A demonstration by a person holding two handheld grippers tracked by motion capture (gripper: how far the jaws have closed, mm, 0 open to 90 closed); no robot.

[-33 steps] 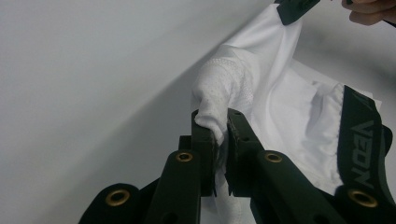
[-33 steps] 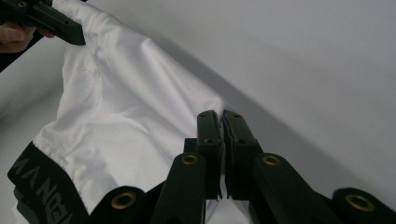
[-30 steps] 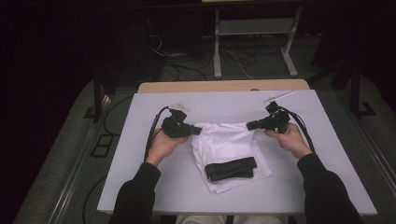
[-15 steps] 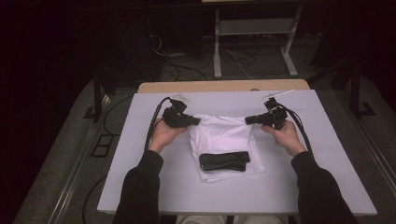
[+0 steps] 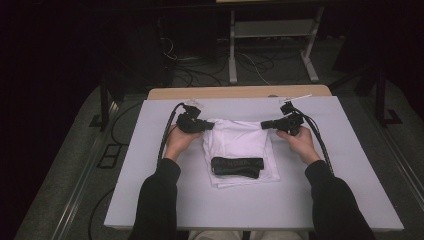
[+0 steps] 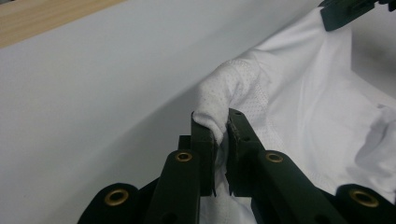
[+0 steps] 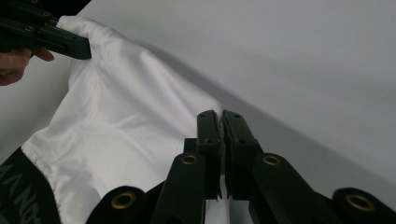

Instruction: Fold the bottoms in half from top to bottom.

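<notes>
A: High view first. What's there?

B: White garment (image 5: 239,146) folded on the pale table (image 5: 150,200), black waistband (image 5: 236,166) across its near part. Left gripper (image 5: 206,126) at the garment's far left corner, right gripper (image 5: 265,124) at the far right corner, tips pointing inward at each other. Far edge of the cloth stretched between the two. Left hand (image 5: 177,141) and right hand (image 5: 299,142) just behind the tools, dark sleeves (image 5: 157,200) running to the bottom edge. Cables (image 5: 167,131) looping back from each tool.

A: Left gripper view. Open or closed?

B: Clamped on cloth. Jaws nearly together, a bunched fold of the white garment (image 6: 299,93) pinched between the pads (image 6: 204,137) and puffing out just above the tips. Perforated mesh texture close to the tips. Rest of the cloth spreading right of the jaws and beyond them. Far end caught by the other gripper's (image 6: 343,10) tip at top right. Bare table (image 6: 93,93) left of the jaws, a wooden strip (image 6: 42,16) beyond.

A: Right gripper view?

B: Jaws pressed tight, barely a slit between the pads (image 7: 208,133). White fabric (image 7: 121,121) running in under the tips from the left and pinched there. Cloth rising away to the upper left, held there by the other gripper (image 7: 81,48), fingers (image 7: 16,60) behind it. Black waistband (image 7: 21,191) with grey lettering low on the left. Plain table (image 7: 303,70) right of the jaws.
</notes>
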